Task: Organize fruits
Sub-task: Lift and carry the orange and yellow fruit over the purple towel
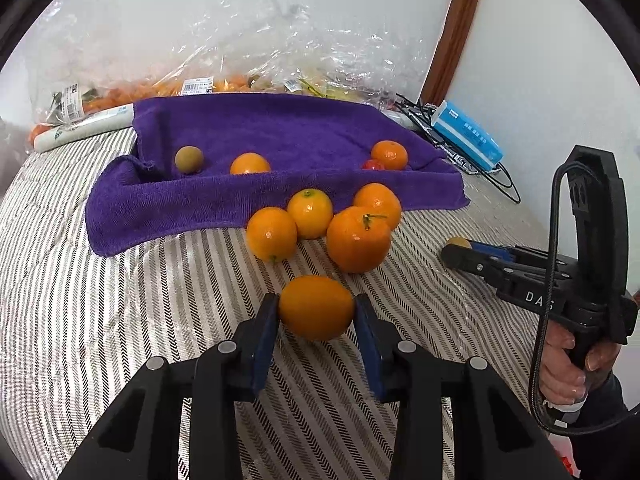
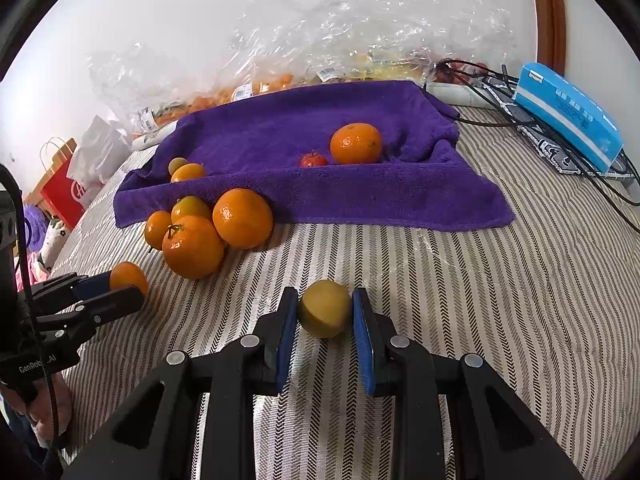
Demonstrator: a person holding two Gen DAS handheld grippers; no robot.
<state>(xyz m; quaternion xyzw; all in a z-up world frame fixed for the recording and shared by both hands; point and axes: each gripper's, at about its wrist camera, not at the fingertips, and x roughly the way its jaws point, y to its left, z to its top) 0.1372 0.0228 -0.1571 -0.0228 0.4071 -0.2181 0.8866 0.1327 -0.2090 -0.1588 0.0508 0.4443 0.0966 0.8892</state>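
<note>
My left gripper (image 1: 316, 310) is shut on a small orange fruit (image 1: 316, 307) just above the striped cloth; it also shows in the right wrist view (image 2: 128, 280). My right gripper (image 2: 325, 312) is shut on a yellow-green fruit (image 2: 325, 314); its tip shows in the left wrist view (image 1: 460, 246). Several oranges (image 1: 358, 238) sit clustered on the cloth before a purple towel (image 1: 260, 132). On the towel lie a yellow-green fruit (image 1: 189, 159), an orange (image 1: 250, 164), another orange (image 1: 389, 155) and a small red fruit (image 1: 373, 165).
Clear plastic bags of produce (image 1: 192, 84) lie behind the towel by the wall. A blue tissue pack (image 1: 468, 136) and black cables (image 1: 420, 116) are at the right. A red paper bag (image 2: 60, 192) stands at the far left of the right wrist view.
</note>
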